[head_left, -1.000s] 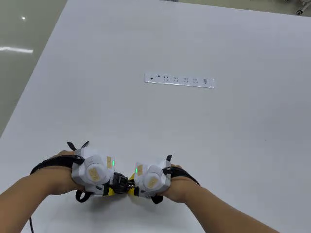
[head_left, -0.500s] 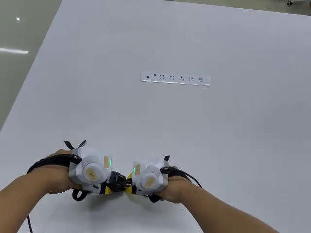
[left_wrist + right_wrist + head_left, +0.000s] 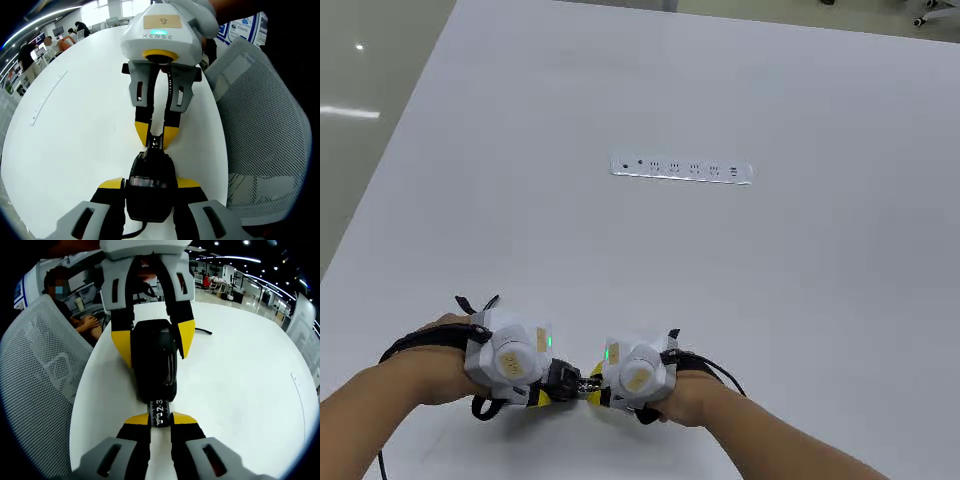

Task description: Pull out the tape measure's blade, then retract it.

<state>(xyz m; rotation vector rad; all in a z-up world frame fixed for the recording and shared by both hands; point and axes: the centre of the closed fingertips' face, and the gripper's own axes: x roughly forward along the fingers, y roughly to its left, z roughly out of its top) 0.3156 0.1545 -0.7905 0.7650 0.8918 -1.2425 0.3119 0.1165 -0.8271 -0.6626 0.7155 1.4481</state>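
The black tape measure (image 3: 568, 381) lies low over the white table (image 3: 720, 280) between my two grippers, which face each other at the near edge. My left gripper (image 3: 556, 384) is shut on the case (image 3: 150, 185), its yellow-tipped jaws pressed to both sides. My right gripper (image 3: 593, 388) is shut on the blade (image 3: 159, 412), where printed numbers show just outside the case (image 3: 155, 365). A short length of blade is out. In the left gripper view the right gripper (image 3: 156, 136) pinches the blade's end at the case mouth. The left gripper (image 3: 152, 342) comes in from above in the right gripper view.
A white power strip (image 3: 682, 169) lies flat on the table further back, well away from the grippers. A grey mesh chair back (image 3: 260, 125) stands at the table's near edge behind the hands. The floor drops away beyond the table's left edge (image 3: 380, 180).
The two grippers stand slightly farther apart than a second ago, with the tape measure still held between them. The head camera has shifted a little.
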